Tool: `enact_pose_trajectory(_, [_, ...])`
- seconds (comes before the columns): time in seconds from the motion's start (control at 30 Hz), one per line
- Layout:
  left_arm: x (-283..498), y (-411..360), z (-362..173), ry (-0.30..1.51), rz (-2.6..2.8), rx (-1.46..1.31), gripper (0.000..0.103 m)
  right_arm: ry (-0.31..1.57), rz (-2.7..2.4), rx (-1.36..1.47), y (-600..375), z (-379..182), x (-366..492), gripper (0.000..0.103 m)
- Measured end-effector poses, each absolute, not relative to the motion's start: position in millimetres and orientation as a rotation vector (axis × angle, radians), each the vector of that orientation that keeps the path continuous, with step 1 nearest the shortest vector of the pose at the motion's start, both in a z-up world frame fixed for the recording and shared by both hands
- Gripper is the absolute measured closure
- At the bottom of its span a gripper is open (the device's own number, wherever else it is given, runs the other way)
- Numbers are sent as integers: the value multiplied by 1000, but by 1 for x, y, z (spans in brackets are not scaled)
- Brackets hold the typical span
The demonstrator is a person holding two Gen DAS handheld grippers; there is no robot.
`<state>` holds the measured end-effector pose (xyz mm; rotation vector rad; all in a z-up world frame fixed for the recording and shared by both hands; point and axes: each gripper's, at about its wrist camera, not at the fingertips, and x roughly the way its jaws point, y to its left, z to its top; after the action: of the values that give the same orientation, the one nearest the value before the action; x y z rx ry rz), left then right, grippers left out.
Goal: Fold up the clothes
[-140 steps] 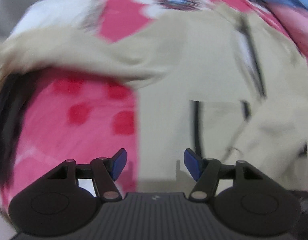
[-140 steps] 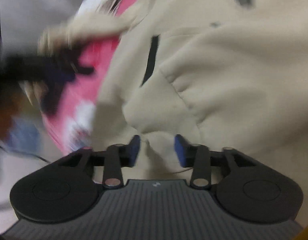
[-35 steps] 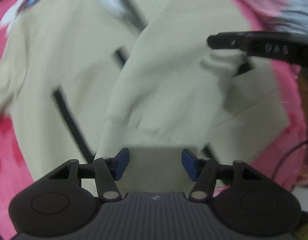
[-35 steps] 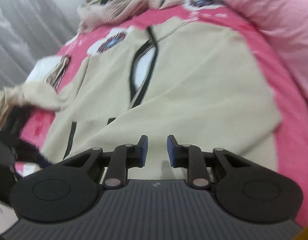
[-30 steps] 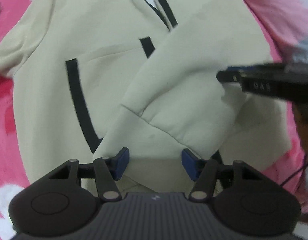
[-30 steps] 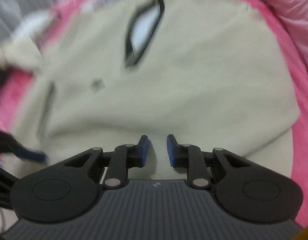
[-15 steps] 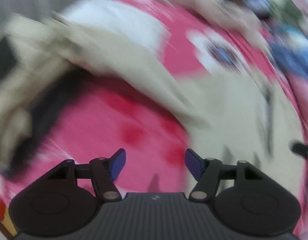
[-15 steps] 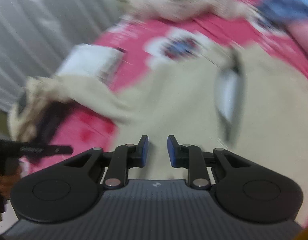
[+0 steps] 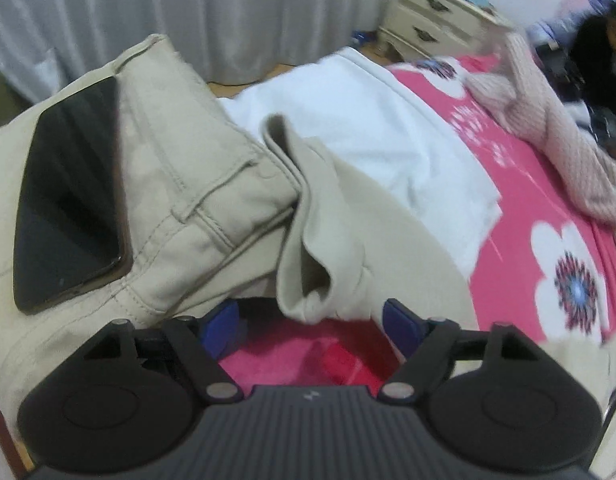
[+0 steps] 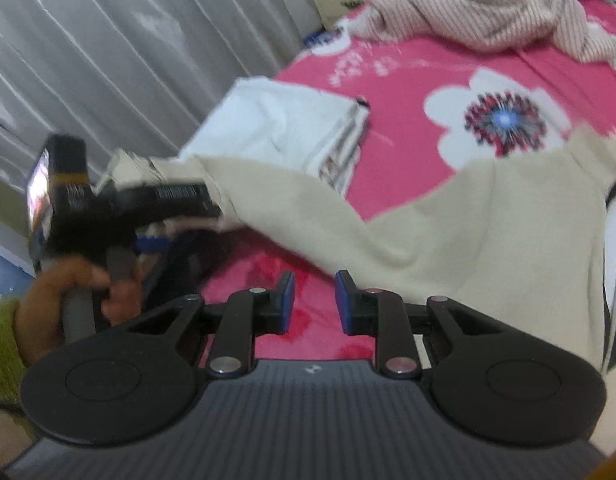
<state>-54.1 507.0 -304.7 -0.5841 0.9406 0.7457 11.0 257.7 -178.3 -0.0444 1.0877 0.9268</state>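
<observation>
A cream jacket [image 10: 488, 232] with black trim lies flat on the pink flowered bedspread [image 10: 408, 76]. Its left sleeve [image 10: 292, 204] stretches out to the left. In the left wrist view the sleeve's cuff [image 9: 312, 256] hangs just in front of my open left gripper [image 9: 310, 320], between the blue pads, apart from them. The left gripper also shows in the right wrist view [image 10: 164, 220], held by a hand at the sleeve's end. My right gripper [image 10: 314, 300] hovers over the bedspread beside the jacket, its jaws a narrow gap apart and empty.
Folded beige trousers [image 9: 168, 184] with a black phone [image 9: 68, 216] on them lie at the bed's left edge. A folded white garment [image 9: 368, 128] lies behind the sleeve. A striped pink sweater [image 10: 480, 16], a cream nightstand [image 9: 436, 16] and grey curtains [image 10: 128, 48] stand beyond.
Both grippers have swung left from the jacket's body toward the outstretched left sleeve. The left gripper has come up to the cuff. The right gripper has lifted off the jacket.
</observation>
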Motion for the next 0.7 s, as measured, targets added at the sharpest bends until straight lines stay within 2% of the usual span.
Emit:
enact_pose_trajectory(0.07, [-57,504,-306,903,755,-578,45,1103,895,-47,251,-182,11,82])
enact_pose_trajectory(0.1, [-57,502,-306,896,748,-565,55,1109,879,-48,247,-184,12,82])
enact_pose_trajectory(0.13, [-58,501,-307,895,746,-552,72,1114,860,-42,241,-185,13,82])
enact_pose_trajectory(0.2, [-59,499,-306,889,741,-532,89,1124,819,-13,228,-189,16,82])
enact_pose_trajectory(0.47, [-69,451,-250,721,660,-392,92,1157,668,162,155,-201,34,82])
enact_pose_trajectory(0.7, [-83,300,-167,534,228,-53,92,1117,608,229,64,-182,43,82])
